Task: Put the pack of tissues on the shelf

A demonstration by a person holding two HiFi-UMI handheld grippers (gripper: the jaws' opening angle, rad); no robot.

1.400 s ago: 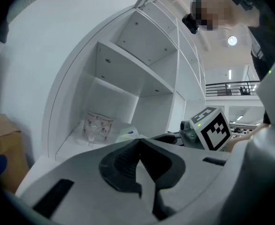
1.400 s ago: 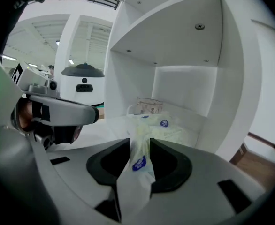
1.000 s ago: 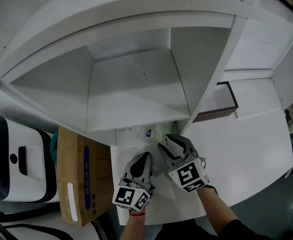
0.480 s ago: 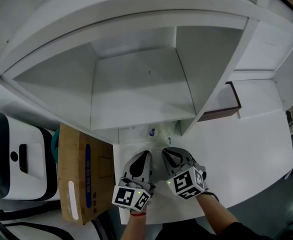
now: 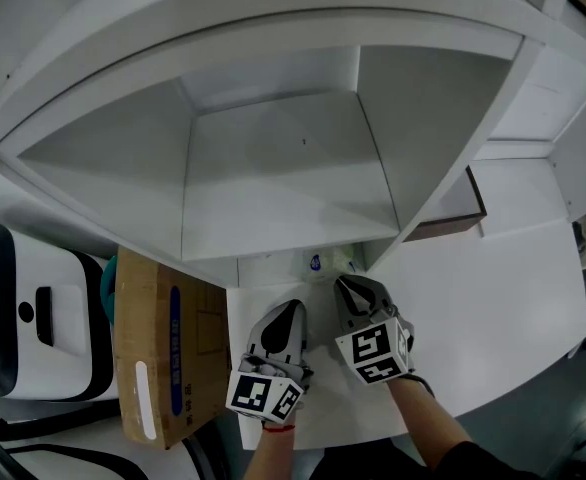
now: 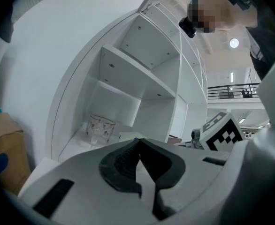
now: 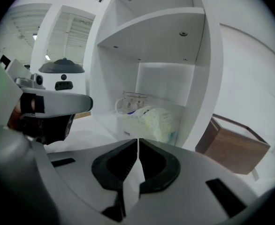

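Tissues (image 7: 158, 121) lie half-hidden under the shelf (image 5: 283, 178); left claw (image 6: 137, 140) closed empty, right claw (image 7: 138, 140) just closed empty.

A flat white counter (image 5: 493, 298) carried a white multi-compartment shelf unit (image 5: 283, 178). In the unit's lowest compartment lay a pale, soft pack of tissues (image 7: 158, 121), with a clear patterned glass cup (image 7: 130, 102) just behind it. A brown wooden box (image 7: 233, 146) stood on the counter, just beside the unit's right upright.
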